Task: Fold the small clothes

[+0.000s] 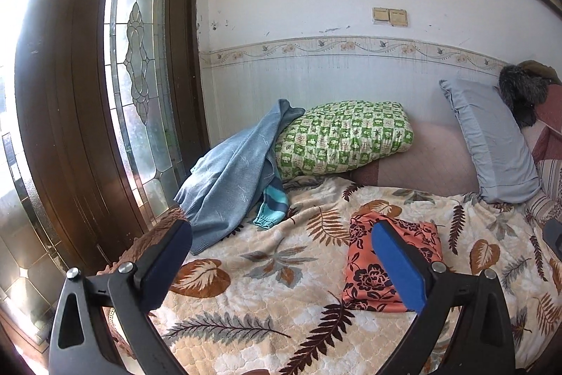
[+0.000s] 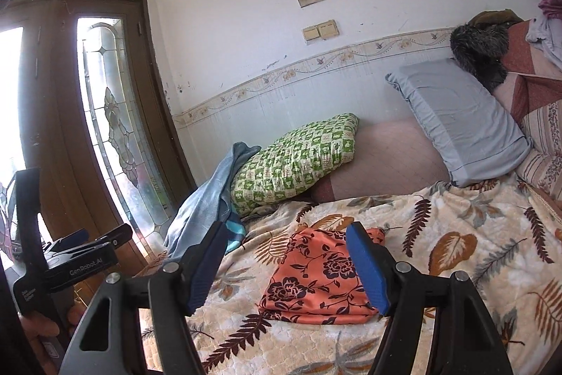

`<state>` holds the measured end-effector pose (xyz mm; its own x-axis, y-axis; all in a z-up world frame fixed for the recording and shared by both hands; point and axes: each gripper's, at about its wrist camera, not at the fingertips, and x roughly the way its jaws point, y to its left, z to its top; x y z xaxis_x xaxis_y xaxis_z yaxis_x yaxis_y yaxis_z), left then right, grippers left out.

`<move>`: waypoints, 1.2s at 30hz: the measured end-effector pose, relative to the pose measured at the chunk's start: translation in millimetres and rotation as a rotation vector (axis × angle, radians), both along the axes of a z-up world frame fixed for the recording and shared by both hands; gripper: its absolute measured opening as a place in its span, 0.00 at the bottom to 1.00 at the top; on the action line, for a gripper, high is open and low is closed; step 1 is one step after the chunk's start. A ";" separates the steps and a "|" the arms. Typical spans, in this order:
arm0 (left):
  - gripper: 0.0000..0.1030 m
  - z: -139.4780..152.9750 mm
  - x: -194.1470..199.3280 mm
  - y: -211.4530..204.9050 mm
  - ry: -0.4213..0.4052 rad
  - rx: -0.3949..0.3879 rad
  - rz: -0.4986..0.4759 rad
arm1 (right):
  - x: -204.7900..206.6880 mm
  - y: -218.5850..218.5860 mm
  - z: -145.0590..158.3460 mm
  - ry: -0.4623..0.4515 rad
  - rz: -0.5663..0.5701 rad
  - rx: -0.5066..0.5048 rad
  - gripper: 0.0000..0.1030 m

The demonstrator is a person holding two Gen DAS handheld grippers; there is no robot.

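Left gripper (image 1: 281, 266) nearest, jaws spread wide, nothing between the blue pads (image 1: 398, 269), raised above the bed. Right gripper (image 2: 286, 264) likewise wide apart and empty, clear of the cloth beneath. Folded garment (image 2: 318, 276) lying flat on the leaf-print blanket (image 2: 456, 252), just past both sets of fingers, touched by neither: salmon-orange fabric with dark maroon flowers and trailing stems, squared into a compact packet, layered edges showing along the near side, slightly puffed at one corner. Farther back, near the door (image 1: 70, 94), a light blue garment (image 1: 228, 178) heaped loosely and draped against a green checked pillow (image 1: 344, 136), with a teal striped cuff (image 1: 272, 206) poking out below it. Grey pillow (image 2: 460, 125) propped by the wall to the right, well apart from the folded piece.
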<state>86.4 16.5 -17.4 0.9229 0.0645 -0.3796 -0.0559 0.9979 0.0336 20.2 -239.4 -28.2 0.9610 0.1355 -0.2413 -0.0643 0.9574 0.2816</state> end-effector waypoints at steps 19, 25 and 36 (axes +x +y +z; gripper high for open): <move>0.99 -4.2 4.8 33.1 0.004 -0.026 0.048 | 7.6 48.6 1.4 -0.001 0.077 -0.095 0.71; 0.99 -6.9 5.8 31.6 0.012 -0.028 0.041 | 7.8 48.6 -2.0 0.002 0.084 -0.099 0.71; 0.99 -4.9 -1.0 26.8 -0.011 -0.022 0.011 | 7.5 50.0 -4.3 0.005 0.100 -0.108 0.71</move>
